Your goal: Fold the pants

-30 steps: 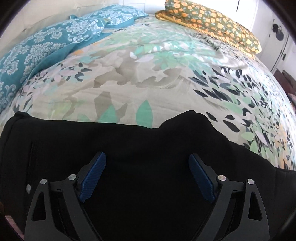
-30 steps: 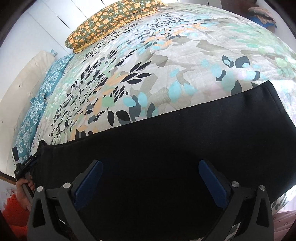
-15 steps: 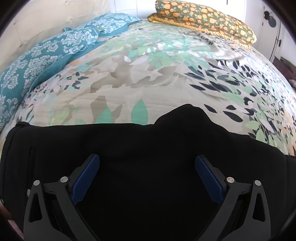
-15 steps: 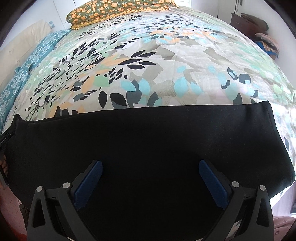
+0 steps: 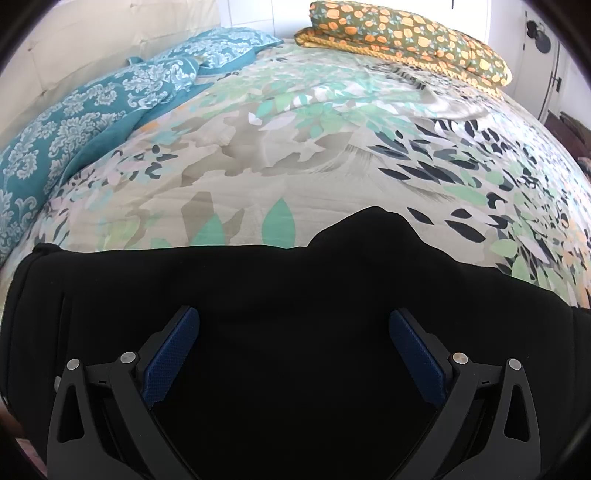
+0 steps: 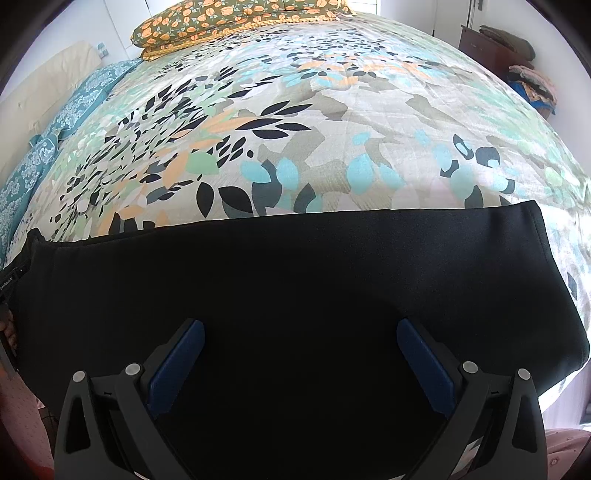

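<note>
Black pants [image 5: 288, 295] lie flat along the near edge of a bed with a leaf-patterned cover [image 5: 295, 166]. In the left wrist view a rounded bulge [image 5: 373, 229] juts from their far edge, and a seam runs down near the left end. My left gripper [image 5: 293, 328] hovers over that part, jaws wide open, nothing between the blue pads [image 5: 173, 354]. In the right wrist view the pants [image 6: 295, 277] end in a straight hem at the right. My right gripper [image 6: 299, 332] is open above them, with nothing between its pads.
Teal patterned pillows [image 5: 92, 110] lie at the bed's left side and an orange-flowered folded blanket [image 5: 406, 33] at the far end. A dark cabinet with piled clothes [image 6: 524, 74] stands at the far right. The bed's near edge drops off just below the pants.
The left gripper's jaws widened slightly. The right wrist view rolled level, so the pants' far edge now runs straight across, and the view shifted a little to the right.
</note>
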Motion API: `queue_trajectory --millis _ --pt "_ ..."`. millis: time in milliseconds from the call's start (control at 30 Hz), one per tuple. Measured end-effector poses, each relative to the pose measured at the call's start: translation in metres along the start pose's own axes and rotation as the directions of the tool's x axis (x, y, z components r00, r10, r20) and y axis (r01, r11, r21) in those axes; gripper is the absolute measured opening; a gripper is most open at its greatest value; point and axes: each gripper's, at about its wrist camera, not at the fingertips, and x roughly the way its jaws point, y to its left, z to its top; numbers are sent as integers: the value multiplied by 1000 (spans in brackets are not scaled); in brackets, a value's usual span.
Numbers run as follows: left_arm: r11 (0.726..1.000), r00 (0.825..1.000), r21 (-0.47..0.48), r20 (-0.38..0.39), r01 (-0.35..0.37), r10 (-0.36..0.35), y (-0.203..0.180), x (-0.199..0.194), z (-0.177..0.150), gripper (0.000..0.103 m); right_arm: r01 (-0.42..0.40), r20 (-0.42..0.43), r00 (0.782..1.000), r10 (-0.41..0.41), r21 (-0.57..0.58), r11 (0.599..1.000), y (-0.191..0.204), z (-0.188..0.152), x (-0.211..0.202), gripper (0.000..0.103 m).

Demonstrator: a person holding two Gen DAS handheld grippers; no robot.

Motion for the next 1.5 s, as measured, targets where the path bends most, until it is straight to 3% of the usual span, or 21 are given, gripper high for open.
queue_trajectory --millis 1500 --pt "1000 1000 -1 1 0 0 0 1 0 102 15 7 1000 -15 -1 1000 1 1 0 103"
